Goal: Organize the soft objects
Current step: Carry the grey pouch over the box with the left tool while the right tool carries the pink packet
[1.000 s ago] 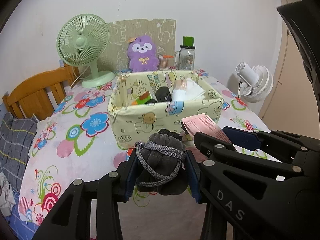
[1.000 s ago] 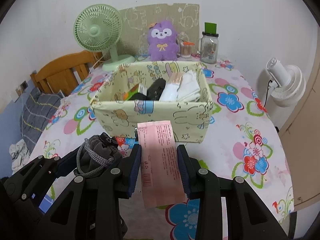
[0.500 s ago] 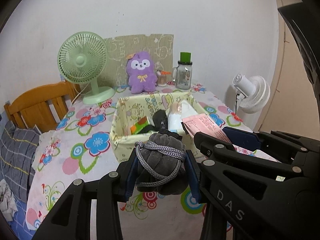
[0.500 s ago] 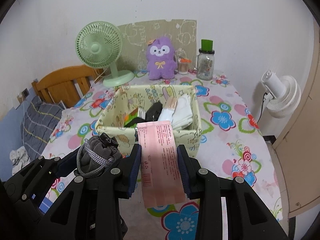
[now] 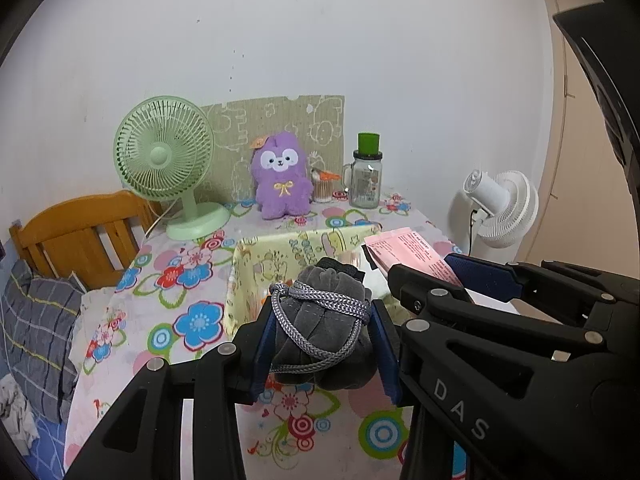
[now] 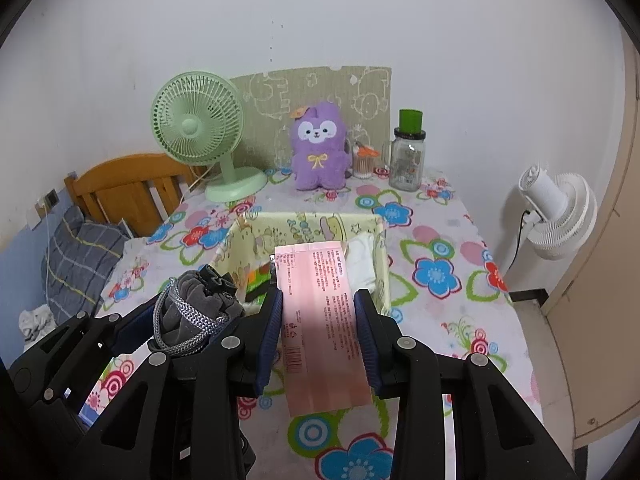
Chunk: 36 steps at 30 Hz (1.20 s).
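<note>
Left gripper (image 5: 324,344) clamped on a grey drawstring pouch (image 5: 322,320); right gripper (image 6: 318,332) clamped on a pink packet (image 6: 320,312). Both items hang just before the yellow fabric basket (image 6: 380,256), above its near rim.

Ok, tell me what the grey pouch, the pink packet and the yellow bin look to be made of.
Grey pouch: soft velvety fabric, matte, gathered folds, braided cord wrapped around it.
Pink packet: thin plastic or coated paper, probably; flat, smooth, printed text and barcode.
Yellow bin: printed cloth, it seems; limp, slightly sagging walls with cartoon pattern.
</note>
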{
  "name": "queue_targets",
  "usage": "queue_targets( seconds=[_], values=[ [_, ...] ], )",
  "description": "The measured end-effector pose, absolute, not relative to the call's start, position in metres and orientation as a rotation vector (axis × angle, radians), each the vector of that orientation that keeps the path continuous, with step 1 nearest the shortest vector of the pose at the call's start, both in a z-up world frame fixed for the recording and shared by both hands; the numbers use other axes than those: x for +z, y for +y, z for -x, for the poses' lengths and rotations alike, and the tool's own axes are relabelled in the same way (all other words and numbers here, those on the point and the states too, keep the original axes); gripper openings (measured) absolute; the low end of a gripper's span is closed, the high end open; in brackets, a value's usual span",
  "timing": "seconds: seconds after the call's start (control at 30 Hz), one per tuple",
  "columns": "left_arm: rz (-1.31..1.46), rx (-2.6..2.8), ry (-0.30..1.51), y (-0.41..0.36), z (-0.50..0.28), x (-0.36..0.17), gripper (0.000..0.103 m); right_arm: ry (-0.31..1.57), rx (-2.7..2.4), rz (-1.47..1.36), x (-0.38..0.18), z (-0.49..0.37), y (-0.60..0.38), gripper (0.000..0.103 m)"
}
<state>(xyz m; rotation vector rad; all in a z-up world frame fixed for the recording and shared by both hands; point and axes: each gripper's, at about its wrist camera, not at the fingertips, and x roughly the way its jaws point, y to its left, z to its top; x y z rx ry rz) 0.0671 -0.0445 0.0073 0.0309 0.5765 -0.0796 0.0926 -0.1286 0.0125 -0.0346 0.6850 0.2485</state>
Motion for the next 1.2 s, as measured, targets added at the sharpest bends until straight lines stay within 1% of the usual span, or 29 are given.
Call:
queue_targets(
  seconds=[0.2, 0.53, 1.2],
  values=[
    [-0.030, -0.083, 0.554, -0.044, -0.077, 0.016, 0.045, 0.667, 0.253, 0.032, 0.022, -0.103, -0.128, 0.039],
    [0.016, -0.068, 0.564, -0.035, -0.100, 0.015, 0.045, 0.670, 0.266, 0.022, 0.025, -0.125, -0.125, 0.039],
    [0.006, -0.051, 0.619, -0.034, -0.157, -0.001, 0.045, 0.716, 0.276, 0.012, 0.010, -0.175, -0.123, 0.039]
  ],
)
